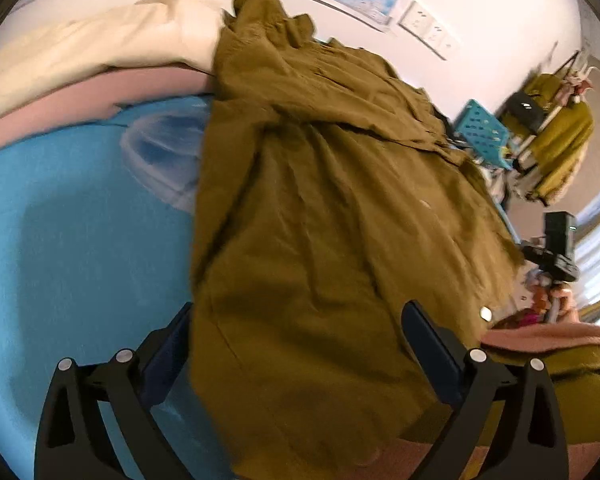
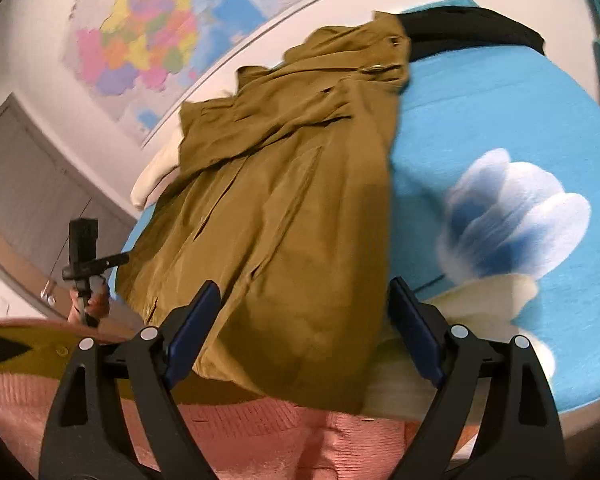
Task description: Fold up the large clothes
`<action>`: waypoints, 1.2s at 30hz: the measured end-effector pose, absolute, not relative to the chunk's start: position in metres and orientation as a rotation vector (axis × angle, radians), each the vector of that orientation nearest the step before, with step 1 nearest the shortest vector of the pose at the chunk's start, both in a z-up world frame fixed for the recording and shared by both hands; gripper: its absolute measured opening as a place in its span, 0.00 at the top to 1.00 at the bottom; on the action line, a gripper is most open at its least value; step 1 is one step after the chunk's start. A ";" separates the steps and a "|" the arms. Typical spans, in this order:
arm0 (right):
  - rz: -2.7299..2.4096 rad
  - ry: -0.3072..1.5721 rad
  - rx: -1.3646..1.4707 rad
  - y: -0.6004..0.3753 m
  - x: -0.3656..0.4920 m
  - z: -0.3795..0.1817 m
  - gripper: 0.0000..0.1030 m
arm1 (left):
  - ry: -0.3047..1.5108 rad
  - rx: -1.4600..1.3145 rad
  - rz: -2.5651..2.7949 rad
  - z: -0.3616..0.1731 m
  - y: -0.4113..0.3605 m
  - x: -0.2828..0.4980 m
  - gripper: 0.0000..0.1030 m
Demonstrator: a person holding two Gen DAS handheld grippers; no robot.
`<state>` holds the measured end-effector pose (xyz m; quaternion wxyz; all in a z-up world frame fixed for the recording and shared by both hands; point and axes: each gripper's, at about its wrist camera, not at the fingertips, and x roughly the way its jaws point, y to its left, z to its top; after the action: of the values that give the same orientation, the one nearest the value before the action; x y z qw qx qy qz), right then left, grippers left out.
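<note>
Olive coat [image 1: 320, 208] lay lengthwise on the bed [image 1: 72, 240], over the turquoise sheet, partly folded: one side panel doubled back over the body, upper part bunched in creases toward the head end by the wall. Near hem of the coat sat at the near edge of the bed, overlapping a pink knit fabric [image 2: 260, 440] there.

Left gripper [image 1: 296, 316]: jaws stood wide, nothing between the pads. It hovered over the near hem; the coat's long straight edge ran up from beside the inner finger [image 1: 172, 344]. Contact with cloth not resolvable; frame had motion blur.

Right gripper [image 2: 304, 300]: jaws also wide and empty, above the same hem end. The coat's other long edge ran up from near the outer finger [image 2: 412, 320], bare sheet with a white-blue print [image 2: 516, 220] beyond it.

Cream pillow [image 1: 92, 52] lay at the head end, beside and partly under the coat's top, with a pink layer [image 1: 80, 100] beneath it. Black garment [image 2: 472, 28] lay at the far corner, touching the coat's collar end.

Off the bed: wall map [image 2: 152, 28], teal crate [image 1: 480, 128], clothes rack with more olive fabric [image 1: 556, 136].
</note>
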<state>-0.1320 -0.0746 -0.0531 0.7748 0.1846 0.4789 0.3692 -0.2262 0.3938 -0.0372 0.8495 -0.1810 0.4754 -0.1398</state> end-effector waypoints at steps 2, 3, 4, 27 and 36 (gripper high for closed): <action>0.864 1.037 0.435 -0.070 -0.136 -0.054 0.29 | 1.001 -0.431 -0.332 -0.038 0.393 -0.233 0.07; 0.879 1.038 0.435 -0.068 -0.136 -0.054 0.31 | 1.002 -0.451 -0.350 -0.039 0.392 -0.236 0.07; 0.885 1.039 0.445 -0.068 -0.136 -0.056 0.32 | 0.999 -0.475 -0.374 -0.040 0.392 -0.239 0.07; 0.847 0.796 0.484 -0.104 -0.161 0.008 0.88 | 0.999 -0.593 -0.432 -0.026 0.360 -0.248 0.60; 0.825 0.915 0.529 -0.111 -0.164 -0.038 0.75 | 1.030 -0.622 -0.452 -0.045 0.355 -0.236 0.45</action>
<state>-0.1640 -0.1112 -0.0382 0.7835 0.2451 0.4240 0.3825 -0.2363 0.3546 -0.0448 0.8005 -0.2900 0.4802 -0.2108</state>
